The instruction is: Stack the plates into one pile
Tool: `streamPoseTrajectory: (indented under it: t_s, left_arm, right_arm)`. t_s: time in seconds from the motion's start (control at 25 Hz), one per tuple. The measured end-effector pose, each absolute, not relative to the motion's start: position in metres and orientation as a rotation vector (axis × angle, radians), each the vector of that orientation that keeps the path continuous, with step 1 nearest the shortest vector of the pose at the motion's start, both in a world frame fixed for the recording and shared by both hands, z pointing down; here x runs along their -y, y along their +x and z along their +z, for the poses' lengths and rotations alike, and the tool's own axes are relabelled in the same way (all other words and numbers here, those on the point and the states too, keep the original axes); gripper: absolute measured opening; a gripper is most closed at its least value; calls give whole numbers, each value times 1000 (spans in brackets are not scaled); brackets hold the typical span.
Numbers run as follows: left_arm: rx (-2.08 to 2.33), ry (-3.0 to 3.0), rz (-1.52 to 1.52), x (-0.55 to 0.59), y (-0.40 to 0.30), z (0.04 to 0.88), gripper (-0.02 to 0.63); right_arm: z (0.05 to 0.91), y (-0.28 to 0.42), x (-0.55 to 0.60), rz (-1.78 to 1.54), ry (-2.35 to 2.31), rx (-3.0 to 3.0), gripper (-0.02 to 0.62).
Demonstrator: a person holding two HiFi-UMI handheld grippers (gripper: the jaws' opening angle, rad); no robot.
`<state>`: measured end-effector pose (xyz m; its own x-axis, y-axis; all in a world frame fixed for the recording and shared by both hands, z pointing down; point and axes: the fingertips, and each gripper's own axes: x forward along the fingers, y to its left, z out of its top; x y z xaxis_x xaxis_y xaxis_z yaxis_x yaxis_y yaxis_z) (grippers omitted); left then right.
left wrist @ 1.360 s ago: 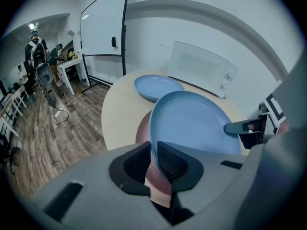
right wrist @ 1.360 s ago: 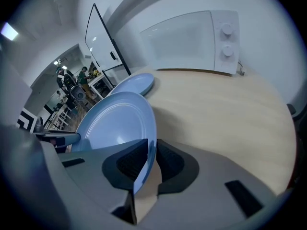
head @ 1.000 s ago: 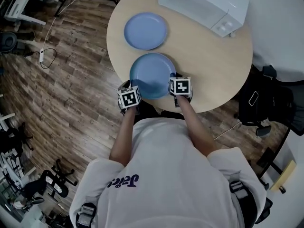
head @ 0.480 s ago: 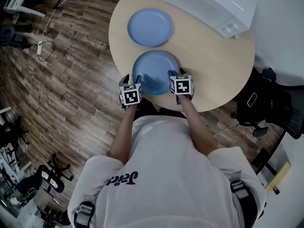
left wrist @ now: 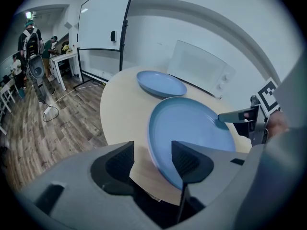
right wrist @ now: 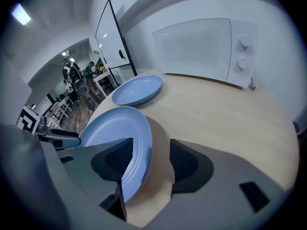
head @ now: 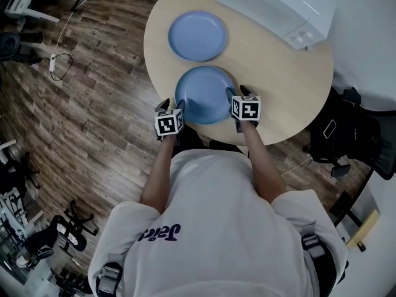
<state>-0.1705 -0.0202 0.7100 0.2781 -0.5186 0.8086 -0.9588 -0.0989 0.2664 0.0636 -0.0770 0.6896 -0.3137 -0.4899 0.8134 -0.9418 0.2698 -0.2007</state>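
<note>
The round tabletop (head: pixel 284 85) holds a white microwave (head: pixel 275 5) at the back. A far blue plate (head: pixel 197 36) lies in front of it. A near blue plate (head: pixel 204 94) sits just beside that one at the near edge, flat as far as I can tell. The left gripper (left wrist: pixel 152 153) and right gripper (right wrist: pixel 151 152) are at its two sides. Both pairs of jaws are opening wide, with the near plate's rim between them, not squeezed.

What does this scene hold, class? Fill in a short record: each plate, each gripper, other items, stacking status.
Near plate: round blue plate, on the round pale wooden table
Far plate: second round blue plate, apart, farther back
Left gripper: jaws opening, near plate's left rim between them
Right gripper: jaws opening, right rim between them
Other: white microwave oven
Stacked: no
</note>
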Motion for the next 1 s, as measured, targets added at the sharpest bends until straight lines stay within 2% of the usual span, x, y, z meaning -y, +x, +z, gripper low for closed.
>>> streamPoseTrajectory:
  t_s: [0.72,0.8,0.88,1.0]
  left_arm:
    - [1216,1646,547,33,-170,729,233]
    - [1214,1633,521,34,-170,729,177]
    - [1209,1625,507,35,-170,732,141]
    - [1197,1622,512,36,-171,734,94]
  right_arm:
    - [729,47,62,1357,1296,1899,245]
    - [731,49,62,1363,1310,1886,227]
    - [731,51,62,1369,1321,1872,135]
    - [731,49,63,1382,1323,1863,132]
